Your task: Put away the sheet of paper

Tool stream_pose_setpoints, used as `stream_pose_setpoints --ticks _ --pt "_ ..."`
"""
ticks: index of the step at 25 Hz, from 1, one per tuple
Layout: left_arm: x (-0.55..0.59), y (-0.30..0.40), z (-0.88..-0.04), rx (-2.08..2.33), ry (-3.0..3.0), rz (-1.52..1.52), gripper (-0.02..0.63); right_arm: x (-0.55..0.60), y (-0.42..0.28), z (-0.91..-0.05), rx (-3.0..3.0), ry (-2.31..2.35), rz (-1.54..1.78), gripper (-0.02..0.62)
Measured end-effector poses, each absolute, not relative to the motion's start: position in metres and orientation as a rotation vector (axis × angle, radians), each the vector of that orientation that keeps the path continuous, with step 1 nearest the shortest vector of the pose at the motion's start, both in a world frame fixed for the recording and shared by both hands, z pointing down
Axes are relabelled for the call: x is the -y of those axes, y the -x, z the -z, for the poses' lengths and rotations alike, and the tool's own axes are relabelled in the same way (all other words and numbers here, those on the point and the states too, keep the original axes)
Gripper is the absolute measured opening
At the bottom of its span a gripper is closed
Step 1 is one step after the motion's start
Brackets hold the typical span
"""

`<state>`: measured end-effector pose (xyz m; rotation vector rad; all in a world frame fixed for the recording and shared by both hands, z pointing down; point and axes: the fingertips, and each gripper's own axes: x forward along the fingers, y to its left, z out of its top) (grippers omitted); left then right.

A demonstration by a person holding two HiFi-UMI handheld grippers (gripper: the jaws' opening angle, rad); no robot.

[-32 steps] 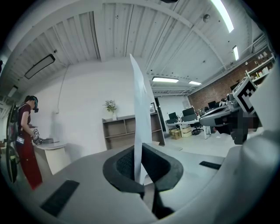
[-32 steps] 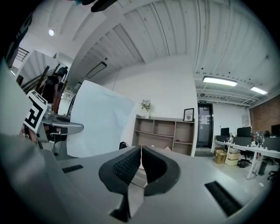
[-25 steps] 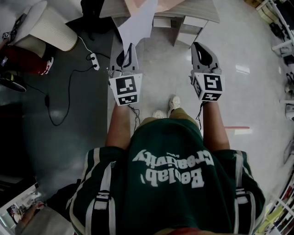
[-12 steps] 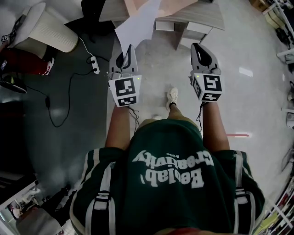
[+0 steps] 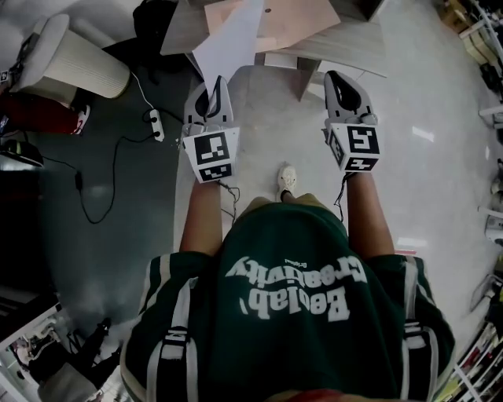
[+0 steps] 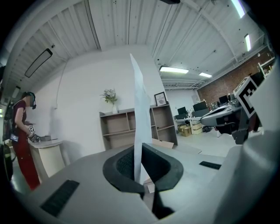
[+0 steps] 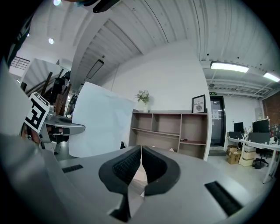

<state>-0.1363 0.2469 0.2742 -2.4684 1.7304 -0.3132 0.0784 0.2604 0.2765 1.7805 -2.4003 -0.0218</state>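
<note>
The white sheet of paper [image 5: 228, 43] stands up from my left gripper [image 5: 211, 88], which is shut on its lower edge. In the left gripper view the sheet [image 6: 139, 127] shows edge-on, pinched between the black pads [image 6: 119, 165]. My right gripper [image 5: 343, 82] is level with the left one, apart from the sheet, shut with nothing in it. From the right gripper view the sheet [image 7: 103, 127] is a broad pale panel at the left, with the left gripper [image 7: 59, 127] below it. The right gripper's [image 7: 141, 162] pads meet.
A low wooden open shelf unit [image 5: 314, 39] is just ahead, with a pinkish board [image 5: 291, 16] on top. A white ribbed cylinder [image 5: 78, 59] and a power strip with cable [image 5: 157, 122] lie at the left. A person in red [image 6: 22, 140] stands at a counter. Desks [image 7: 251, 151] are at the right.
The person has stepped forward, so the shelf unit and board have come closer in the head view. Both grippers keep their pose, and the sheet stays in the left one.
</note>
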Motion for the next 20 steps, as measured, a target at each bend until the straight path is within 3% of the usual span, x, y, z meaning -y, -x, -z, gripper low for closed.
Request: stream_pose_setpoints --ticks 20 --pt "-0.139 0.074 -0.279 -1.774 2.443 0.356 0.018 -0.140 -0.130 -0.290 2.477 -1.700 -0.015 0.037"
